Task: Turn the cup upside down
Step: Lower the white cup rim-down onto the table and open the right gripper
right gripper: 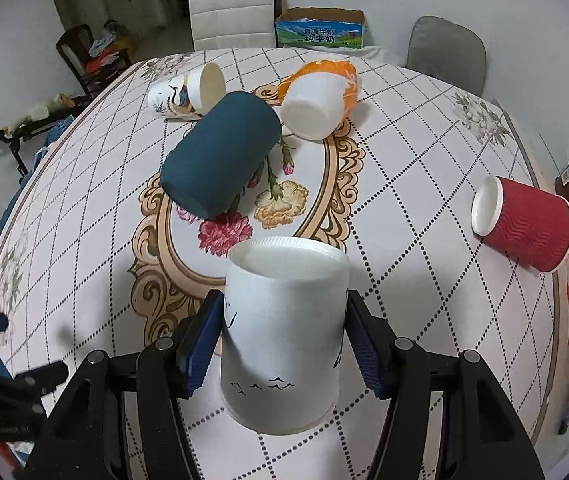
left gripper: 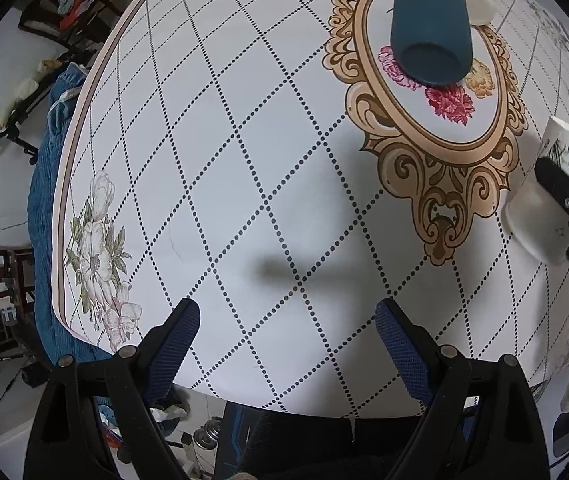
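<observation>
White paper, printed with small black birds, makes up the cup (right gripper: 282,336) that sits between the blue-padded jaws of the right gripper (right gripper: 282,344). It is upside down, its closed base facing up and away from the camera and its wider rim low near the near edge of the desk (right gripper: 424,128); whether the rim touches the cloth cannot be told. Both pads lie against the cup's sides, left and right, so the jaws are pinching it at about mid-height.

From the left wrist view the same cup (left gripper: 544,204) shows at the far right, partly behind a black finger of the right gripper. The left gripper (left gripper: 286,344) hangs over the near edge of the desk with its jaws spread wide and nothing between them, only the dotted diamond pattern of the tablecloth below.

Further in, on the ornate oval medallion at the centre of the desk, a dark blue cylindrical cup (right gripper: 220,160) lies on its side. Towards the right edge a red ribbed paper cup (right gripper: 524,224) also lies on its side. Beyond the blue one, an orange-and-white paper cup (right gripper: 318,100) and a white paper cup with a painted bird (right gripper: 186,92) lie tipped over near the far edge.
</observation>
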`<state>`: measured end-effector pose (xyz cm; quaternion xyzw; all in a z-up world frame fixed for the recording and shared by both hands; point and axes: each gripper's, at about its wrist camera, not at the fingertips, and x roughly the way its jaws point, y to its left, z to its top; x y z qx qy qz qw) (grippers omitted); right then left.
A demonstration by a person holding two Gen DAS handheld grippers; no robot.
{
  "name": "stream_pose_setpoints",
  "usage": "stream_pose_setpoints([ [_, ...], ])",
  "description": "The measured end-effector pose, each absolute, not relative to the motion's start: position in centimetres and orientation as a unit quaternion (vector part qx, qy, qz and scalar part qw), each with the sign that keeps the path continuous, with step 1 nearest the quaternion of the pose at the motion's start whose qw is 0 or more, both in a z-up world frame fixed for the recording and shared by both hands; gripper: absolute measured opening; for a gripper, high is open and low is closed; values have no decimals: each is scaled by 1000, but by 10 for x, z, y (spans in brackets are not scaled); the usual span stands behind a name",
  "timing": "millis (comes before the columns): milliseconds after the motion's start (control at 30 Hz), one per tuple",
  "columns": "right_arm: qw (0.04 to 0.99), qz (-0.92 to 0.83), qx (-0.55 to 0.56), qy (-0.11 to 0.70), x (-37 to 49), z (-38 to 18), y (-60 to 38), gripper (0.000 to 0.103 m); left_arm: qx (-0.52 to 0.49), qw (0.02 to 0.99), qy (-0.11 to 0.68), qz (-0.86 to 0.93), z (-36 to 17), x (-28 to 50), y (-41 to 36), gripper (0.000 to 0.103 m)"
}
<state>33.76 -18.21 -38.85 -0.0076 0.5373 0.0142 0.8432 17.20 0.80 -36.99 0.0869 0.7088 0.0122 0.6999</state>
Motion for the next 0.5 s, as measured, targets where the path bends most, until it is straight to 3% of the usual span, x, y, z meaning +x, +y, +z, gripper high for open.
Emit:
stream_pose_setpoints([
  [133,836,17,-2,549,336,-392,-185,64,89,705,704,4,-367,173,7,90],
  [300,826,5,29,562,332,-383,-188,81,80,715,695,-13,-354,175,6,90],
  [500,824,-39,62,562,316,-344,-202,92,76,743,664,-40,-320,175,3,90],
])
